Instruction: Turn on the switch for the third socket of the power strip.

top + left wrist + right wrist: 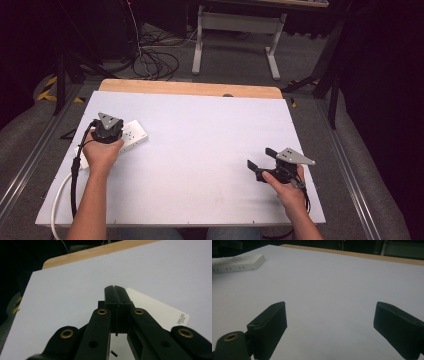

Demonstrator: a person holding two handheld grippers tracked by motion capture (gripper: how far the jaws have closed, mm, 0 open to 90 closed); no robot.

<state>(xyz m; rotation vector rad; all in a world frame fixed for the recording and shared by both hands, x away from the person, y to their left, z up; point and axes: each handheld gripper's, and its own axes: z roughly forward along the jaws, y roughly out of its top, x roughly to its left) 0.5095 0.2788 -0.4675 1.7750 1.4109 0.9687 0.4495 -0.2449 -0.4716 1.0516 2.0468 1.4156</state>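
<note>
White power strip (131, 136) lies flat near the left edge of the bench (200, 150), its white cable (59, 200) trailing off the near-left corner. Judged: rigid moulded plastic, light, smooth and somewhat slippery; best gripped across its narrow width at the long sides, since the stiff cable will likely drag and twist it. Left gripper (115, 293) poised over the strip, jaws pressed together with nothing between them. Right gripper (260, 159) well apart at the right, jaws spread wide, empty. Bench otherwise bare; nothing blocks access. Loose cables and a table frame on the floor beyond.
</note>
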